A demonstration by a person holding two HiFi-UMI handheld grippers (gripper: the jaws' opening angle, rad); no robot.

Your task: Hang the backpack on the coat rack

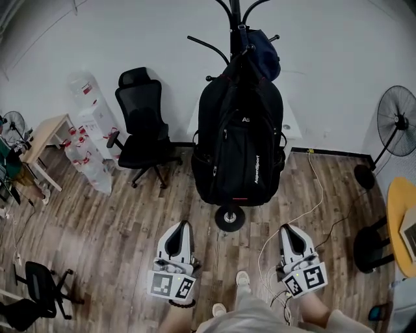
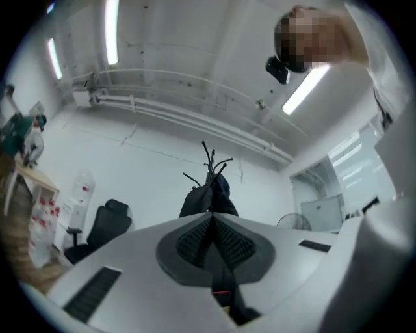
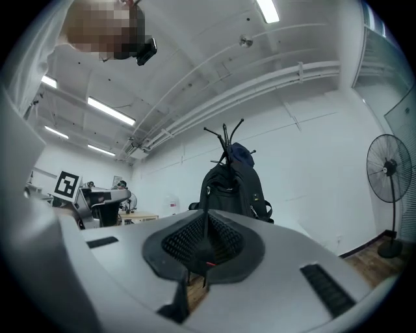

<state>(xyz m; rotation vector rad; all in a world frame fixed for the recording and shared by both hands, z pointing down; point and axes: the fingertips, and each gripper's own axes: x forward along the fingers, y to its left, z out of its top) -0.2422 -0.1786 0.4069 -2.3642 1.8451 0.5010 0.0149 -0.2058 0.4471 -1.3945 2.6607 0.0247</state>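
Both closed: left tool (image 1: 184, 225), right tool (image 1: 286, 227) | backpack (image 1: 240, 143) on coat rack (image 1: 234, 10)

The head camera looks steeply down at the wood floor (image 1: 97, 247). In it the left tool (image 1: 184, 226) is near at 7 o'clock, the right tool (image 1: 286, 229) at 5 o'clock, and the coat rack (image 1: 234, 16) and backpack (image 1: 240, 143) farther off at 12 o'clock. Each tool camera rides just behind its jaws, tilted slightly up, facing that rack. All three views share rack and backpack. The fan (image 1: 398, 120) shows in the head and right tool views, the office chair (image 1: 143, 123) in the head and left tool views.
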